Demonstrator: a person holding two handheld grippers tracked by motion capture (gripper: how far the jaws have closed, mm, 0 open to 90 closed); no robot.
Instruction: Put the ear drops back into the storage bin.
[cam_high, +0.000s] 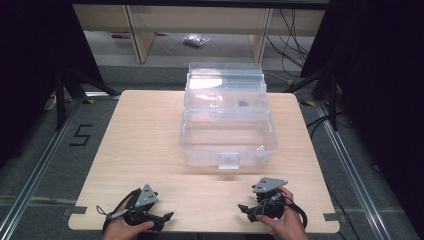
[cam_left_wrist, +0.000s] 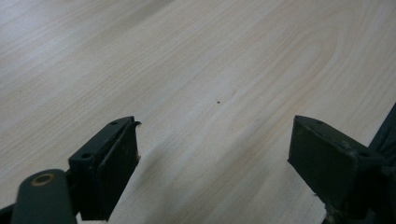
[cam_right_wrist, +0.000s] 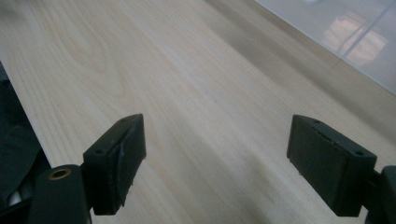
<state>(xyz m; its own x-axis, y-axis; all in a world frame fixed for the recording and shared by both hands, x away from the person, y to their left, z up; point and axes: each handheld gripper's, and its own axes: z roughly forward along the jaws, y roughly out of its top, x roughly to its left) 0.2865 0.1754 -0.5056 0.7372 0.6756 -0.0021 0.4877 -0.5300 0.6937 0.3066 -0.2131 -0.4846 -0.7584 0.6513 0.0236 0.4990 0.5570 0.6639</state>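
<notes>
- Your left gripper (cam_high: 167, 216) rests low at the near edge of the table (cam_high: 145, 140), and its jaws stand wide apart with only bare wood between them.
- Your right gripper (cam_high: 243, 207) is also at the near edge, jaws apart in the same way, holding nothing.
- The clear plastic box (cam_high: 227, 132) stands in the middle of the table, well apart from both grippers, with its lid (cam_high: 225, 82) tipped up at the far side and a small latch tab (cam_high: 229, 160) on the front wall facing you.
- A small dark thing (cam_high: 244, 104) lies in the upper tray of the box; it is too small to tell what it is.
- The walls of the box are transparent, so I think you can misjudge where the rim is and bump it with a jaw.
- The box looks light, so a push from one side could slide it over the smooth wood; the raised lid could also fall shut if you knock it.
- The table is pale wood with fine grain; a tiny dark speck (cam_left_wrist: 219, 101) shows in the left gripper view.
- Around the table is grey floor (cam_high: 45, 150) with a mark "5" (cam_high: 80, 135), cables (cam_high: 292, 50) at the far right, and a small bag (cam_high: 196, 40) lying beyond.
</notes>
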